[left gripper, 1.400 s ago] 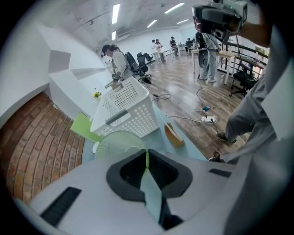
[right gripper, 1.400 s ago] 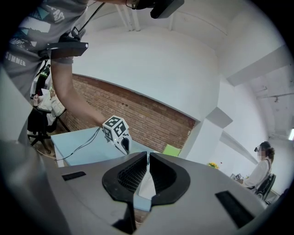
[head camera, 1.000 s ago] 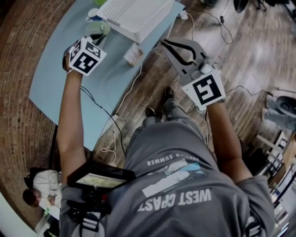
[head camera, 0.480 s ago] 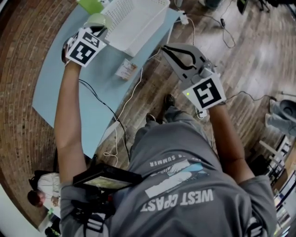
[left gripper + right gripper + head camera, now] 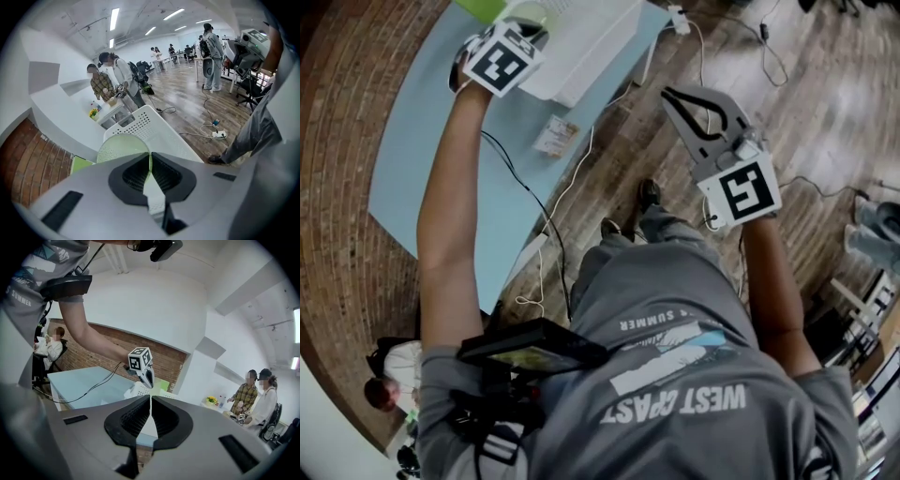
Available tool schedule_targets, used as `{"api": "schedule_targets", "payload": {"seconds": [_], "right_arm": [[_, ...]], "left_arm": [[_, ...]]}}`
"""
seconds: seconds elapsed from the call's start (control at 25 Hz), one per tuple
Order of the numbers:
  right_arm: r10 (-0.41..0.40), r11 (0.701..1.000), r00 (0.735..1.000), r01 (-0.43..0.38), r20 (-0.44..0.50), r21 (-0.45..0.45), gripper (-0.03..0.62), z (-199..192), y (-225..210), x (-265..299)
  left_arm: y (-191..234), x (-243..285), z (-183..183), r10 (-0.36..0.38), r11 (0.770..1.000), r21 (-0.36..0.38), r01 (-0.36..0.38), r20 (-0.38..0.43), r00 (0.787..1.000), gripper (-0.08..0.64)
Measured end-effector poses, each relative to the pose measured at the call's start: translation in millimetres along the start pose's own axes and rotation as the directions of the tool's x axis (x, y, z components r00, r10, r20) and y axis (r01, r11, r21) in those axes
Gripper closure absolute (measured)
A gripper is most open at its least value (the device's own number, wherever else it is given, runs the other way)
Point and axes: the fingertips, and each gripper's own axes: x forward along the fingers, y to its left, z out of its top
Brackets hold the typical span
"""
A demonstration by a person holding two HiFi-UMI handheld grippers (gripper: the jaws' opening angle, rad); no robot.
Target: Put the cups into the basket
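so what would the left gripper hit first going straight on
Probably the white basket, right beyond the green cup that the left gripper holds by its rim; depth is hard to judge.

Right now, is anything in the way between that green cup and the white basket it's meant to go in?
Nothing visible does. The left gripper pinches the green cup by its wall, and the white basket sits right behind the cup with no object between them. The right gripper is shut, empty and off to the side.
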Motion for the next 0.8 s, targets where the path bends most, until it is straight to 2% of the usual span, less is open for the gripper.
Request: {"api": "schedule_targets", "payload": {"seconds": [0.8], "right_arm": [[-0.082,0.995,0.988,0.089,-0.128,0.053,0.578,-61,-42,-33]], "left_arm": [[-3,104,7,-0.156,0.986,-0.061,0.153,-0.039,0.987,0.543]]}}
